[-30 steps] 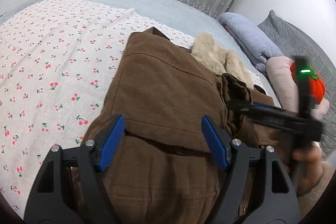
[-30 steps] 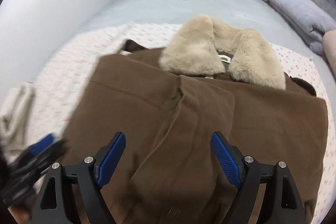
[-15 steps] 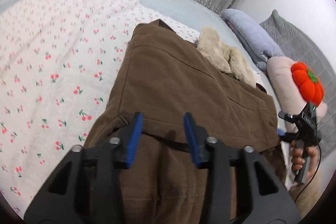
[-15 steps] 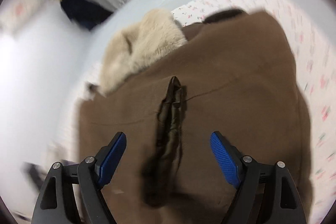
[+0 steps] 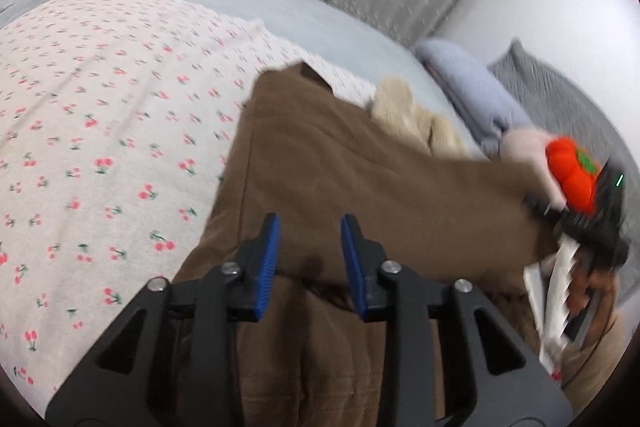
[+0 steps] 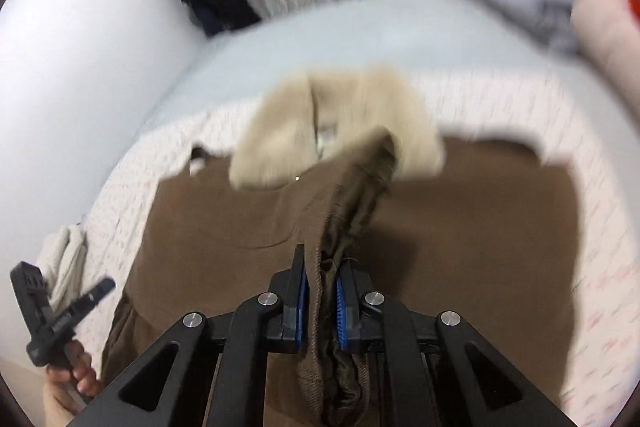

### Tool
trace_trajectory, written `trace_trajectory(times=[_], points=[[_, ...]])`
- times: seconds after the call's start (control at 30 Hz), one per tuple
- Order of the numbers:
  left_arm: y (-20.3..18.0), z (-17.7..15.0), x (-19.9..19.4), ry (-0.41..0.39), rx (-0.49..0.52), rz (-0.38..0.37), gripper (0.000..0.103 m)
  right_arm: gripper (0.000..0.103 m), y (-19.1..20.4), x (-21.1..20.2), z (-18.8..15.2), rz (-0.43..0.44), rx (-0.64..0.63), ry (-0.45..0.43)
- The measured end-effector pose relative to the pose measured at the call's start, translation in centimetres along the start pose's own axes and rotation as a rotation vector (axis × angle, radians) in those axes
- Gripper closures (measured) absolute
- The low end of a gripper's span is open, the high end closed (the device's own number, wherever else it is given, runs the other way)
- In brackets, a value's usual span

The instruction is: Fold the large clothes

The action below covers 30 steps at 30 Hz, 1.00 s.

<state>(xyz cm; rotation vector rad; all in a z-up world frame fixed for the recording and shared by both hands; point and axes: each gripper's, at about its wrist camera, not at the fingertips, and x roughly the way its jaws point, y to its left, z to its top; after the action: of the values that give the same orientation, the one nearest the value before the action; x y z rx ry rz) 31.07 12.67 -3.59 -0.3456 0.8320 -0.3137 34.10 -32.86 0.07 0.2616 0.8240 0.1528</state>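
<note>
Tongs on the right (image 6: 320, 301), just closed, pinch a gathered edge of the brown coat (image 6: 460, 227) lying mid-frame on the bed (image 5: 100, 147), while the left tongs (image 5: 308, 259), narrowed but gripping nothing, should first clamp cloth so both lift evenly.

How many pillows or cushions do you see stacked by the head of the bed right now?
3: a blue-grey pillow nearest the curtains, a grey quilted cushion behind it against the wall, a pale pink one just below them. Others may be hidden beyond the frame edge.
</note>
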Motion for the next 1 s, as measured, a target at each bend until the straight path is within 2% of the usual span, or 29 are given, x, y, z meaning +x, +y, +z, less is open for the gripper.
trace_trajectory(times=[0.07, 0.1, 0.17, 0.23, 0.3, 0.37, 0.43, 0.47, 0.5, 0.57, 0.63, 0.7, 0.77, 0.93, 1.0], points=[[-0.1, -0.6, 1.9, 0.064, 0.028, 0.051, 0.073, 0.091, -0.7, -0.2, 0.0, -0.034, -0.002, -0.015], [-0.1, -0.9, 2.7, 0.09, 0.04, 0.074, 0.073, 0.091, -1.6, 0.5, -0.3, -0.045, 0.014, 0.014], [-0.3, -1.4, 3.7, 0.097, 0.079, 0.112, 0.073, 0.082, -3.8, 4.2, -2.2, -0.09, 0.059, 0.141], [-0.5, -1.5, 3.8, 0.093, 0.102, 0.121, 0.073, 0.07, -5.3, 7.1, -4.5, -0.169, 0.054, 0.224], [-0.4, -1.4, 3.6, 0.088, 0.095, 0.117, 0.073, 0.068, -5.4, 6.7, -5.8, -0.156, 0.01, 0.15], [-0.4, -1.4, 3.2, 0.089, 0.076, 0.107, 0.073, 0.056, -5.7, 5.9, -6.0, -0.181, 0.015, 0.162], [-0.4, -1.3, 2.6, 0.099, 0.057, 0.101, 0.071, 0.05, -5.8, 4.3, -5.9, -0.206, 0.0, 0.172], [-0.6, -1.4, 2.2, 0.11, 0.049, 0.099, 0.065, 0.045, -5.8, 3.5, -5.9, -0.21, -0.011, 0.17], [-0.7, -1.5, 1.8, 0.116, 0.045, 0.095, 0.053, 0.043, -5.9, 2.3, -6.1, -0.209, -0.023, 0.166], [-1.3, -1.8, 0.9, 0.107, 0.059, 0.128, 0.037, 0.037, -6.2, 0.3, -6.3, -0.205, -0.024, 0.154], [-2.1, -2.3, -0.1, 0.091, 0.099, 0.17, 0.032, 0.03, -6.2, -2.1, -6.9, -0.191, -0.009, 0.146], [-3.0, -3.0, -1.5, 0.078, 0.157, 0.206, 0.024, 0.029, -6.2, -3.8, -7.8, -0.185, 0.007, 0.144], [-3.4, -3.7, -2.6, 0.071, 0.191, 0.216, 0.02, 0.026, -6.8, -6.5, -9.1, -0.176, 0.027, 0.135], [-3.1, -6.6, -5.1, 0.099, 0.306, 0.259, 0.019, 0.02, -8.8, -12.2, -13.3, -0.133, 0.067, 0.098], [-2.2, -8.0, -6.2, 0.124, 0.311, 0.258, 0.019, 0.019, -9.7, -13.6, -15.1, -0.099, 0.079, 0.109]])
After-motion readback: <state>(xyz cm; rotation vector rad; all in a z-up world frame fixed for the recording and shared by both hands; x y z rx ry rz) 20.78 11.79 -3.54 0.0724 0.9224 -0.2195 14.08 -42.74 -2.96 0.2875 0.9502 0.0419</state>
